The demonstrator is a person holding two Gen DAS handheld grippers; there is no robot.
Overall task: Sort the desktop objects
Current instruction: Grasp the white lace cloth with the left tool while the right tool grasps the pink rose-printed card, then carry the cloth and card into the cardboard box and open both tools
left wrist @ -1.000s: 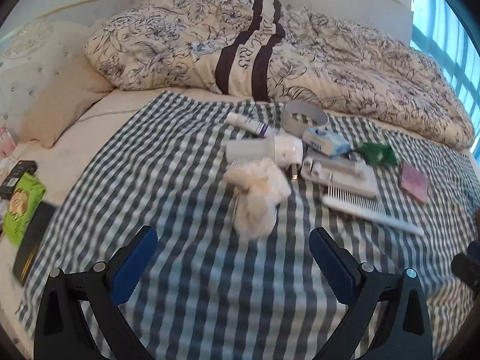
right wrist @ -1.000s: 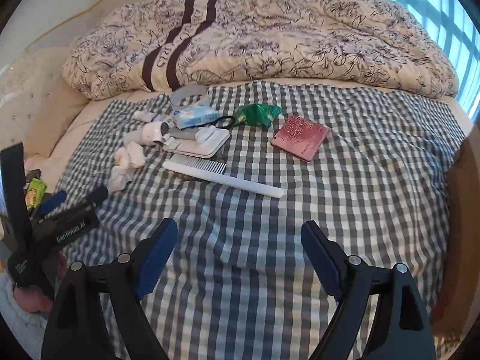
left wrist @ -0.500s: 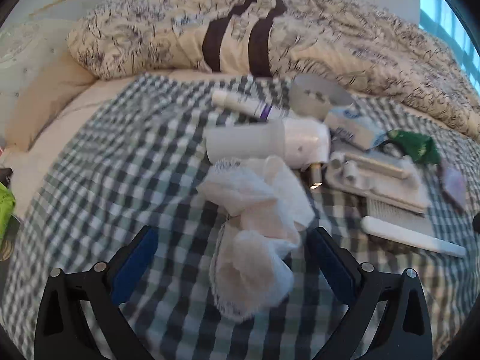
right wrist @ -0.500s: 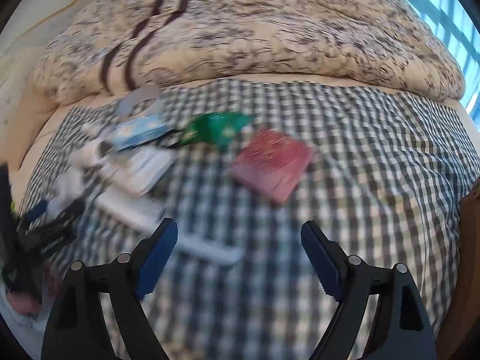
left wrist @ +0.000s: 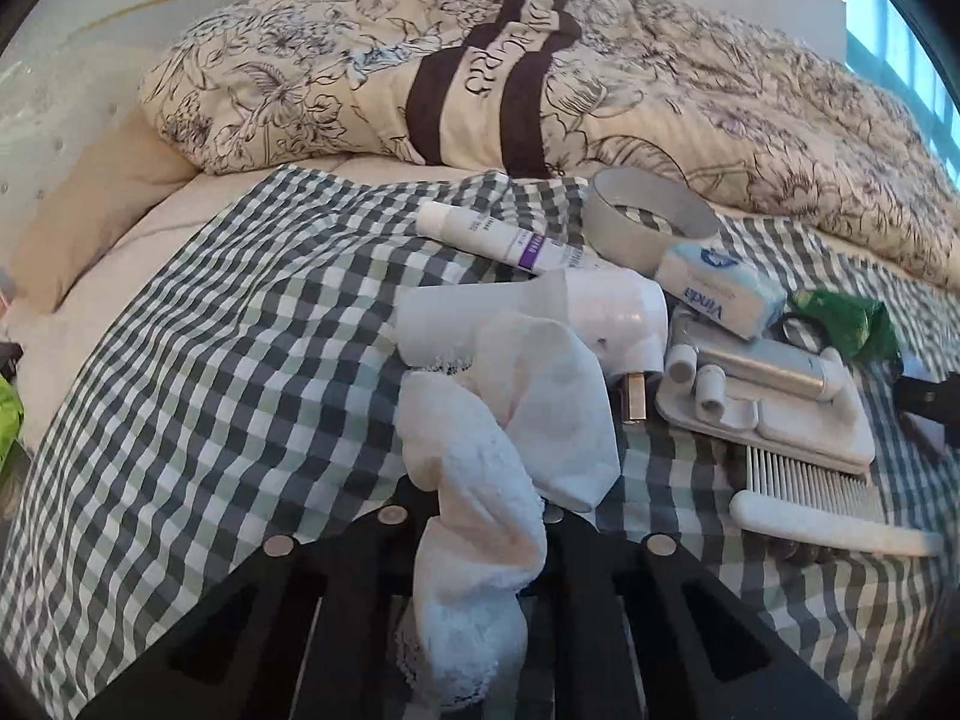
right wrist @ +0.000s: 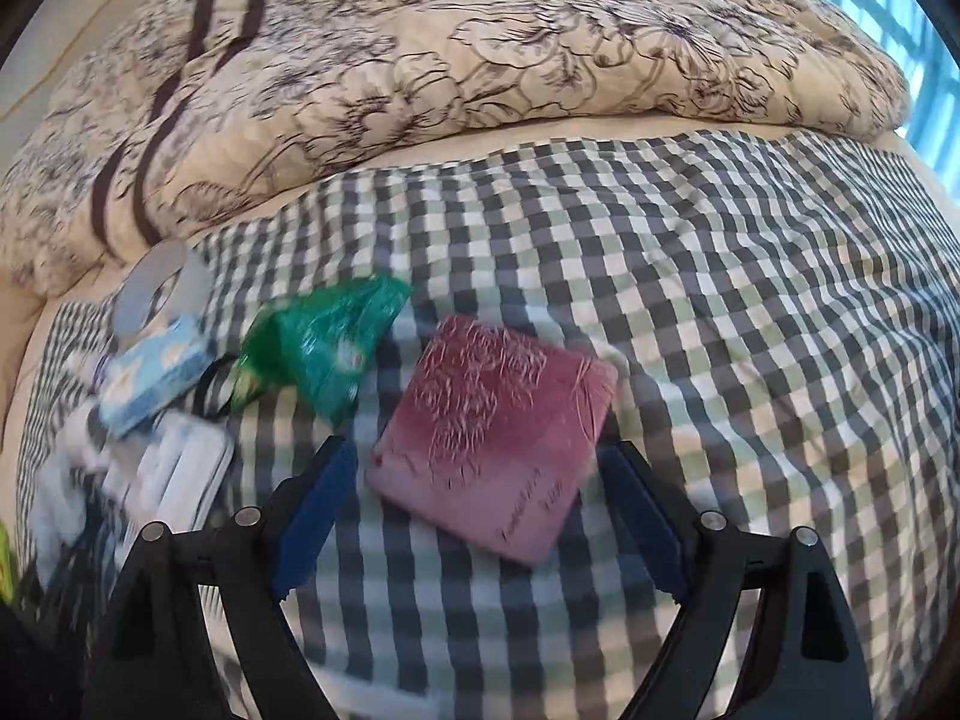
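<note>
**Inspector:** Left wrist view first. The left tool has just clamped down on the white cloth, its jaws pinching the near, lower end of the bundle. The rest of the cloth trails away over the checked sheet of the bed and leans against the white cylinder behind it.

**Assistant:** Why grip it at that end?

**Inspector:** My judgement: the near end is free, while the far end crowds the other items. Taking it there should let the cloth lift clear without dragging the tube, the tissue pack or the white tray. The comb lies to the right, apart from the cloth.

**Assistant:** And the right side?

**Inspector:** Right wrist view, somewhat blurred. The right tool stands wide open, with nothing gripped. The pink wallet lies flat on the sheet with its near corner between the blue pads, though neither pad touches it. That straddling position suggests a grasp being lined up across the wallet's width.

**Assistant:** Anything near it?

**Inspector:** A green packet sits just left of the wallet, with the tape roll farther left. Sorting appears barely begun; the cluster is undivided.
</note>
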